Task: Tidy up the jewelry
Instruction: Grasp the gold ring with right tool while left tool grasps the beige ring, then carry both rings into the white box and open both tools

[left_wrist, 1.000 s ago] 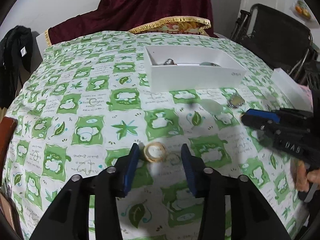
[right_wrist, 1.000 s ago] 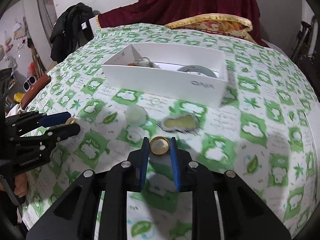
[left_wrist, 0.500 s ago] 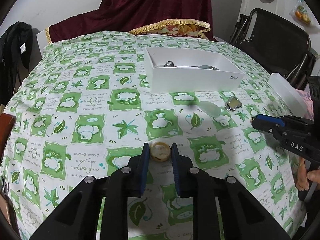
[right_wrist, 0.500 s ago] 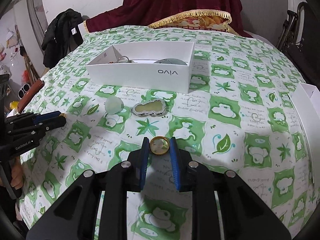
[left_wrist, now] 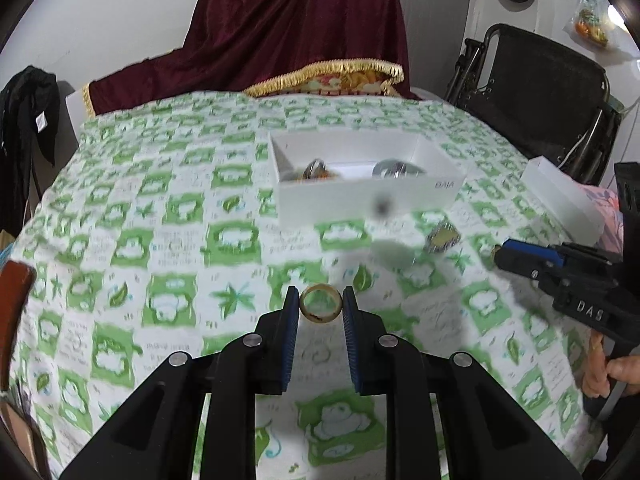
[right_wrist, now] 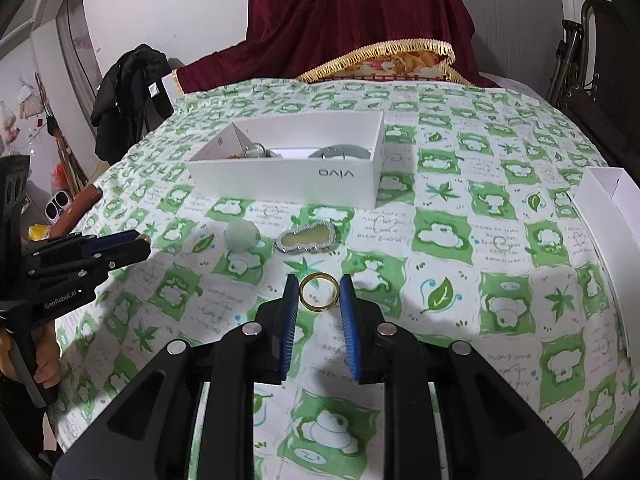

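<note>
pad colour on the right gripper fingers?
Blue, ribbed pads on black fingers of the right gripper, shut on the gold ring. Clearest in the right wrist view.

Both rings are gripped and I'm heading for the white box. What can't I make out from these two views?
- Box contents: in the right wrist view the white box hides its pieces behind the near wall.
- Left wrist view: motion blur smears the box and the pendant.
- Second white box: cut off by the right edge.
- Left ring and right ring: too small for markings.

Open tablecloth [right_wrist: 460,280] lay right of the pendant [right_wrist: 307,239] and pale bead [right_wrist: 241,236], which blocked the way to the white box [right_wrist: 288,178].
</note>
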`<action>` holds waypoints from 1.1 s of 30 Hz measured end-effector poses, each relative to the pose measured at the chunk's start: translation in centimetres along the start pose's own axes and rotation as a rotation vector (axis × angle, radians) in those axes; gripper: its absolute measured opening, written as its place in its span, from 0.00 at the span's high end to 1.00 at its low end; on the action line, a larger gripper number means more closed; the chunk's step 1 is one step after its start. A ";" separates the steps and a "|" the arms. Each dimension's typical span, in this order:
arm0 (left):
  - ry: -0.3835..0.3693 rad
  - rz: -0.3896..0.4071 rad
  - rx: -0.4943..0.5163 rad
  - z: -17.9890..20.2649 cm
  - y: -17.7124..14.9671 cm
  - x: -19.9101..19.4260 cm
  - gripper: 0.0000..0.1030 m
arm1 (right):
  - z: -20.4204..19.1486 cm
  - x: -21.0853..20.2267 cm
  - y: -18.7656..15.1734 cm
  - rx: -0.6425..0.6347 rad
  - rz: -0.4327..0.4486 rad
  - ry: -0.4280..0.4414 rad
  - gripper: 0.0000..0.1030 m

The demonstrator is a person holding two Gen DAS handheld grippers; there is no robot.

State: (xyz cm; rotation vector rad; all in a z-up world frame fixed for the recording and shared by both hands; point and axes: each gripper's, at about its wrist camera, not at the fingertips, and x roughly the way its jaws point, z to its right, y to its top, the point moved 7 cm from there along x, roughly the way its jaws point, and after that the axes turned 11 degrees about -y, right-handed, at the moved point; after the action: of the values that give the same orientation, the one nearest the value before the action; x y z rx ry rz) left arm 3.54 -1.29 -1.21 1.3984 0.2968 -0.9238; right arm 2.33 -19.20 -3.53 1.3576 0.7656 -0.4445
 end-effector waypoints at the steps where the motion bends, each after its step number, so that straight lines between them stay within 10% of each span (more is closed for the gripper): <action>1: -0.001 0.007 0.003 0.1 0.5 -0.1 0.79 | -0.1 -0.2 0.3 0.000 0.008 0.002 0.81; 20: -0.004 0.119 0.054 1.2 9.9 0.7 0.79 | -1.0 -2.5 9.6 0.002 0.180 0.024 0.81; 33: -0.007 0.086 0.024 -0.6 12.0 5.4 0.79 | -0.5 2.9 12.5 0.039 0.122 0.028 0.81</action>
State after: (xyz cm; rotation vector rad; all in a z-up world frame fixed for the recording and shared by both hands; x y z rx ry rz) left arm 15.58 -3.94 3.48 1.4188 0.2192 -0.8639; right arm 12.84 -15.99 3.10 1.4410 0.6961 -0.3462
